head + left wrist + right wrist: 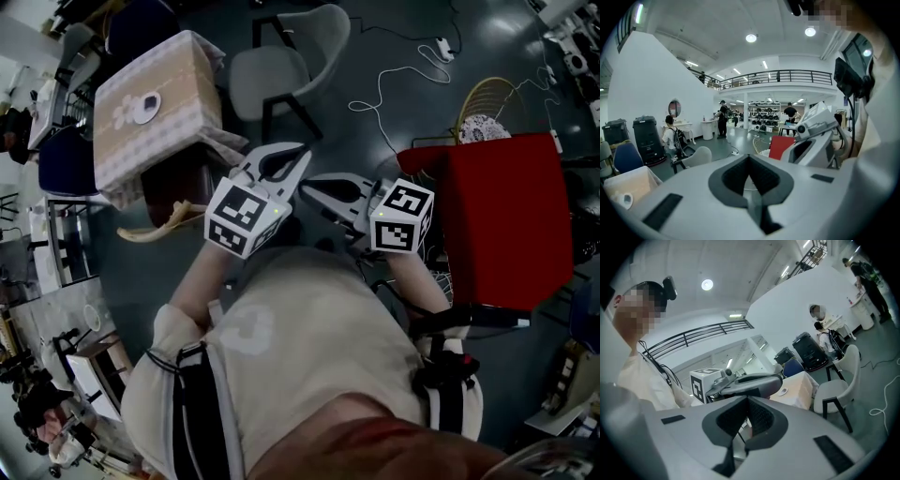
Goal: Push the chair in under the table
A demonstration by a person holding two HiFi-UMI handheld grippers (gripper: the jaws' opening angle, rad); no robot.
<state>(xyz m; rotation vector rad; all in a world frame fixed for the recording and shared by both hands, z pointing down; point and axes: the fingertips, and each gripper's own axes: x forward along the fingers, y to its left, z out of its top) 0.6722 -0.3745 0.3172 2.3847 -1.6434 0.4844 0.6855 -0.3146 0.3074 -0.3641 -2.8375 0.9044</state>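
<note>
A grey shell chair point(281, 70) with black legs stands on the dark floor beside a small table point(187, 70) under a beige cloth, pulled out from it. The left gripper view shows the same chair point(696, 157) and table point(628, 185) at lower left; in the right gripper view the chair point(839, 380) and table point(797, 390) are at right. My left gripper point(296, 156) is held in front of my chest, shut and empty, well short of the chair. My right gripper point(307, 186) is shut and empty too, close beside the left one.
A red-covered table point(506, 216) stands at my right, a gold wire chair point(487, 103) behind it. White cables point(394, 84) trail over the floor beyond the grey chair. A curved wooden piece point(155, 230) lies by the beige table's near corner. People stand far off point(723, 117).
</note>
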